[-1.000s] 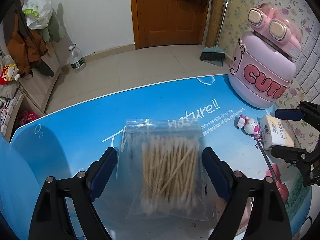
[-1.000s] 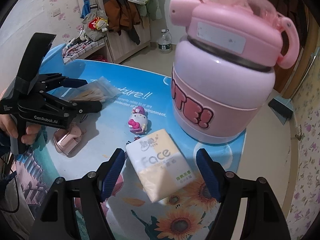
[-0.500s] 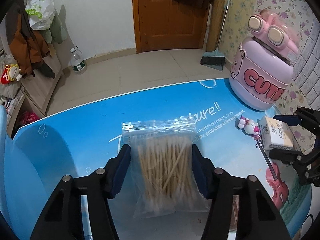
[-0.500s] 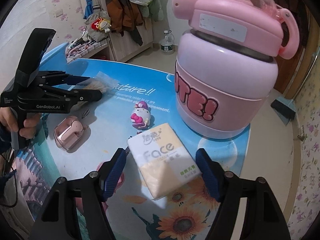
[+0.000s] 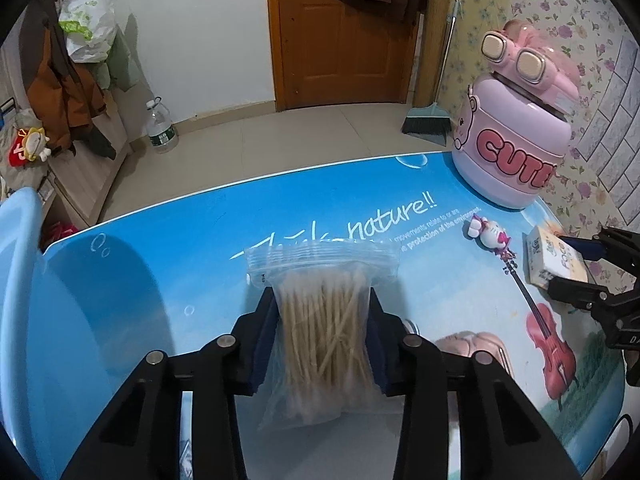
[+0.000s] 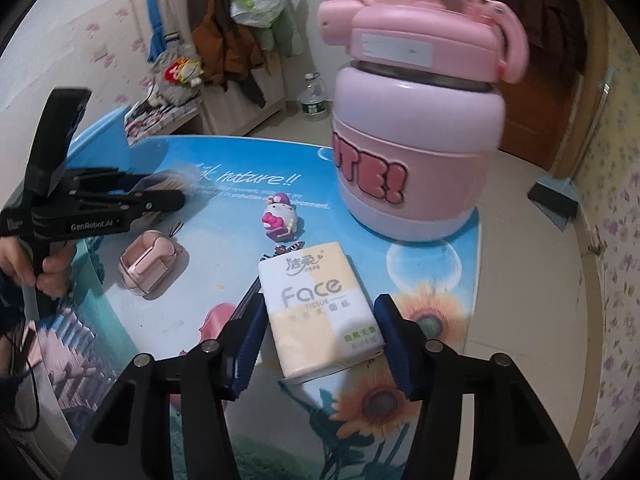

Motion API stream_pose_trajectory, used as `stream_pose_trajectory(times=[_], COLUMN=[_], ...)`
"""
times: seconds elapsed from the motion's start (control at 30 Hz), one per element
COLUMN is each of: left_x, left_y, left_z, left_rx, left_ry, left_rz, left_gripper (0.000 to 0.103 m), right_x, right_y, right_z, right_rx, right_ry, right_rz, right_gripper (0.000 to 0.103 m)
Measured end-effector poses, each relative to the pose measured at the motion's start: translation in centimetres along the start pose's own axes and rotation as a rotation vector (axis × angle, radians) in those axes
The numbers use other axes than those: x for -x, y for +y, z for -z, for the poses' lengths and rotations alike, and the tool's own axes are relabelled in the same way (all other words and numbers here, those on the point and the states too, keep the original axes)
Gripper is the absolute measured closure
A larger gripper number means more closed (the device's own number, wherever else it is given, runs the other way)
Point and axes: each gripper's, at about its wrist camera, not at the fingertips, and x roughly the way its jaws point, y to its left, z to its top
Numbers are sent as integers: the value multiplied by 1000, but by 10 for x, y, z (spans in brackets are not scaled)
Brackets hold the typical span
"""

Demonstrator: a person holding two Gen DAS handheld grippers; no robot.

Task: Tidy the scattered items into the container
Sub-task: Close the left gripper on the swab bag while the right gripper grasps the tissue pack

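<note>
Between the left fingers (image 5: 276, 340): swab bag (image 5: 324, 320) now clamped, was loose a second ago | right fingers (image 6: 390, 336) open, closing round tissue pack (image 6: 320, 304) on desk (image 5: 180, 248) | next: blue bin (image 5: 16, 248)

A blue worktop (image 5: 168, 248) printed with white lettering, sunflowers and a red violin carries a pink jar (image 6: 416, 152) lettered in red, a white-and-yellow tissue pack (image 6: 320, 312) and tan cotton swabs (image 5: 324, 320).
</note>
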Motion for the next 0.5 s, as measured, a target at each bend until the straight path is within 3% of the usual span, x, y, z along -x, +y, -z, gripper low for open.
stream_pose_trajectory(times=[0.3, 0.5], left_x=[23, 57], left_y=[2, -3], left_z=[18, 27], left_rx=[7, 2], left_ry=[-15, -71], left_rz=[-6, -11], left_gripper=[68, 68], right_x=[34, 54], right_y=[14, 32], right_z=[13, 18], right_rx=[-81, -135], right_ry=[-71, -106], right_rz=[50, 94], right_gripper=[47, 47])
